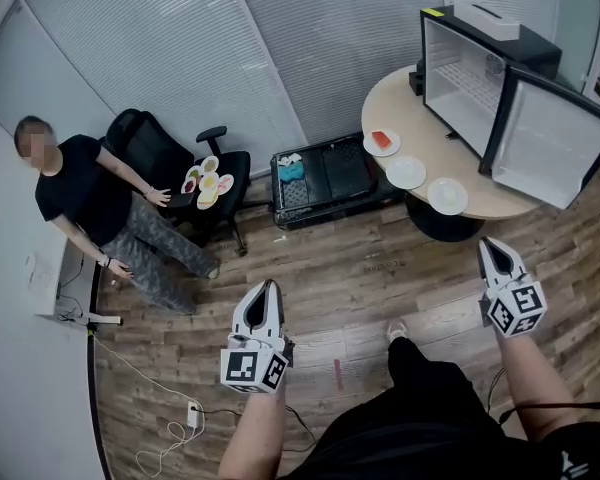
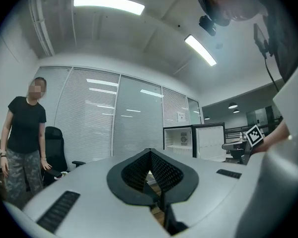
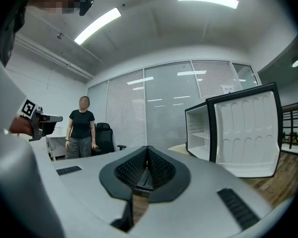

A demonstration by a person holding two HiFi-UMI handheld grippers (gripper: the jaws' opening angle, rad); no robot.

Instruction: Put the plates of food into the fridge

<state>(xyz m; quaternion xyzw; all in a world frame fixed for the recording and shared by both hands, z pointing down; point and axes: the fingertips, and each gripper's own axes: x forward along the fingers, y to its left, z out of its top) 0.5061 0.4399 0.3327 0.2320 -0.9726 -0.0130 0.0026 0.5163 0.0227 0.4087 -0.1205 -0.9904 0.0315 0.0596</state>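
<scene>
Left hand-held gripper [image 1: 269, 288] above wood floor [image 1: 360, 268], table [image 1: 405, 108] beyond.

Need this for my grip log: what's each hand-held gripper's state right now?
Left white hand-held gripper: closed, holding nothing.
Right white hand-held gripper: closed, holding nothing.

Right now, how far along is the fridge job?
Done: only the fridge has its door open, and inside looks empty. In hand: nothing. The left gripper and right gripper have their jaws together, empty. Left: the plate with red food and two white plates on the round table, plus a cluster of plates on the office chair.
</scene>
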